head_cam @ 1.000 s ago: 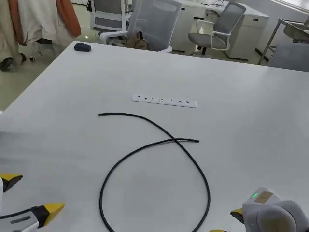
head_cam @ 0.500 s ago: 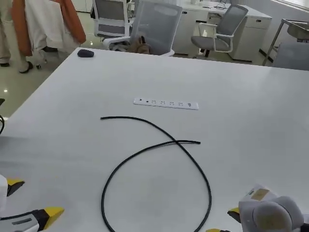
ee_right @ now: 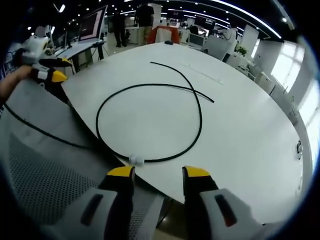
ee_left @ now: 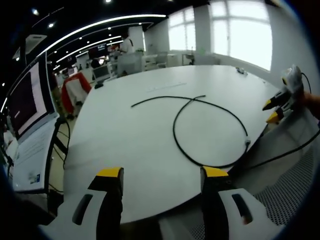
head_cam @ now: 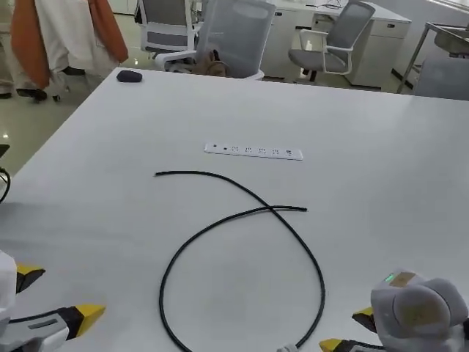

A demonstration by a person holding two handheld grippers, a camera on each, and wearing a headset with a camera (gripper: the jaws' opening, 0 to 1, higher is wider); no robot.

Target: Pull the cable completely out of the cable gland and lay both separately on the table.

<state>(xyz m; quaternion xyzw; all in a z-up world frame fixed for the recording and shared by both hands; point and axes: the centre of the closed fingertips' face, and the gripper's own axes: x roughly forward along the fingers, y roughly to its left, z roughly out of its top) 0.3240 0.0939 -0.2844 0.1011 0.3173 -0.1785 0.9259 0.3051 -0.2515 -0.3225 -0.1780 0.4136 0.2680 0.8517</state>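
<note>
A long black cable (head_cam: pixel 272 210) lies in a wide loop on the white table (head_cam: pixel 381 169) and crosses over itself. A small pale cable gland (head_cam: pixel 287 347) sits on the cable at the table's near edge, also seen as the gland (ee_right: pixel 135 160) and the gland (ee_left: pixel 247 143). My left gripper (head_cam: pixel 58 295) hovers open at the near left corner, well away from the cable (ee_left: pixel 191 99). The right gripper (head_cam: pixel 346 330) is open just right of the gland. In its own view the right gripper (ee_right: pixel 159 171) has its jaws a little short of the gland, nothing between them. My left gripper (ee_left: pixel 162 172) holds nothing.
A white power strip (head_cam: pixel 253 152) lies beyond the loop. A dark mouse (head_cam: pixel 129 75) rests at the far left corner. Office chairs (head_cam: pixel 234 33) stand behind the table. A mesh chair seat (ee_right: pixel 45 190) is below the near edge, and a monitor (ee_left: pixel 27 97) stands to the left.
The head camera has tipped down a little, which brings the gland into sight at the bottom. Both grippers sit slightly higher in the picture. The cable has not moved.
</note>
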